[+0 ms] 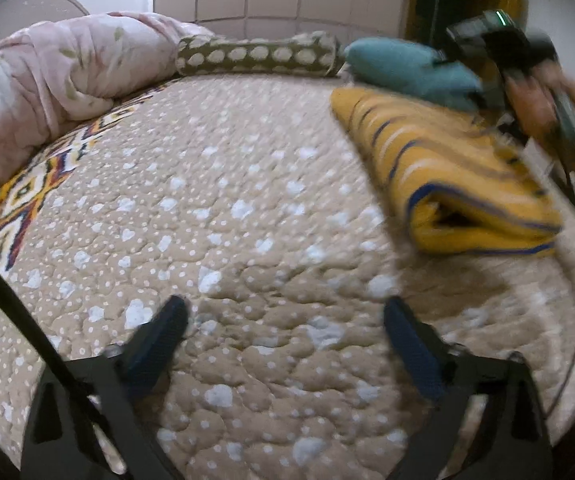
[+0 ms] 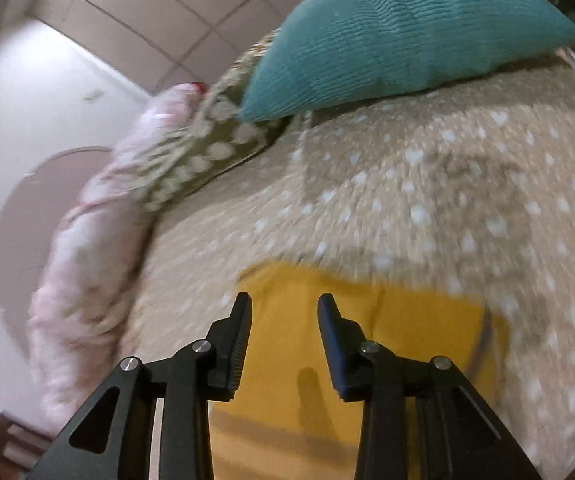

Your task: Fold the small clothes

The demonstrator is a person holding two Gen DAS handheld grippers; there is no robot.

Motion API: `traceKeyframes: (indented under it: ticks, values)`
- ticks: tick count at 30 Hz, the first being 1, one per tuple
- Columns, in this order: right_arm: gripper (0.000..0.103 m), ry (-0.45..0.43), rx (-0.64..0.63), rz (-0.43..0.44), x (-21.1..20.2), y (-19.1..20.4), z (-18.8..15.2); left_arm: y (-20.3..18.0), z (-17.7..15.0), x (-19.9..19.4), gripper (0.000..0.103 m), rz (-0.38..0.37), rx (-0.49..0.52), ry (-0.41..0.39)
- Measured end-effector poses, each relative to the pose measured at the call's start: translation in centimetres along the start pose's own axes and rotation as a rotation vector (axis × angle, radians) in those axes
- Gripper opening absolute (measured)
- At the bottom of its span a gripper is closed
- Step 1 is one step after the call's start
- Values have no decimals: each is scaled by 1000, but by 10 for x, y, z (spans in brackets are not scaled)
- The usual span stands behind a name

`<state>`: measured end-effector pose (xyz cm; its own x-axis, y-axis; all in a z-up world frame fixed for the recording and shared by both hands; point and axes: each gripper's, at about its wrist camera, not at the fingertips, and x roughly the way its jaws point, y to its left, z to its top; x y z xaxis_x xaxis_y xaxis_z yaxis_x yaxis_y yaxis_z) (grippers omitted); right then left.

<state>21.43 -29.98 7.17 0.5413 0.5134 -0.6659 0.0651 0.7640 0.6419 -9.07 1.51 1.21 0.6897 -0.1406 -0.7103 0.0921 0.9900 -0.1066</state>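
Observation:
A yellow garment with blue and white stripes (image 1: 455,176) lies folded on the beige dotted bedspread (image 1: 223,208), at the right in the left wrist view. My left gripper (image 1: 283,320) is open and empty, low over the bare bedspread, left of the garment. The right gripper's body (image 1: 527,80) shows blurred in a hand above the garment's far right. In the right wrist view my right gripper (image 2: 284,304) is open and empty just above the yellow garment (image 2: 399,344), holding nothing.
A teal pillow (image 1: 411,68) (image 2: 399,28), an olive dotted bolster (image 1: 255,54) (image 2: 207,144) and a pink floral quilt (image 1: 47,80) (image 2: 91,272) lie along the bed's far side. A patterned strip (image 1: 19,196) edges the left. A black cable (image 1: 15,304) crosses the lower left.

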Motion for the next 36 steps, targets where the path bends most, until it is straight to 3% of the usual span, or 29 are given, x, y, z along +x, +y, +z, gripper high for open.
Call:
traceKeyframes:
  ticks: [1,2,4,7,10,13,15,17,19,20,24,26,30,31,32,33,36]
  values:
    - [38,11,-4,41,-11,-1,-11,1,2,-5,66,-19,-12,-5]
    - [38,24,-10,70,-21,-6,-22,1,6,-10,58,-34,-25,-7]
    - [38,47,-29,83,-34,-19,-46,-2,19,-19,57,-63,-40,-18]
    - [35,8,-29,9,-50,-59,-66,-18,47,-21,57,-122,-26,-3]
    - [45,-73,88,-39,-65,-102,-71,-39,79,-10,59,-173,-9,4]
    - [42,-103,170,59,-72,-137,-82,-58,103,20,59,-146,21,26]
    - [42,-125,182,131,-75,-150,-90,-65,106,54,55,-102,38,126]
    - [41,-143,153,178,-78,-155,-96,-65,102,73,45,-134,6,210]
    - [41,-153,128,207,-83,-158,-102,-71,105,62,38,-104,13,207]
    - [41,-158,126,212,-82,-159,-103,-78,109,53,32,-96,35,197]
    - [42,-166,126,237,-90,-166,-107,-126,139,17,37,-134,131,115]
    - [42,-174,141,273,-93,-174,-109,-151,153,18,46,-149,172,117]
    - [42,-191,208,384,-97,-189,-111,-216,181,53,46,-145,325,183]
    - [42,-192,219,403,-98,-192,-112,-229,183,63,37,-138,364,213]
    - [42,-193,230,423,-100,-194,-112,-242,184,75,22,-127,399,238]
    - [42,-194,239,439,-100,-196,-113,-255,185,87,16,-108,436,266]
    - [42,-194,248,457,-101,-200,-113,-283,175,120,14,-47,542,352]
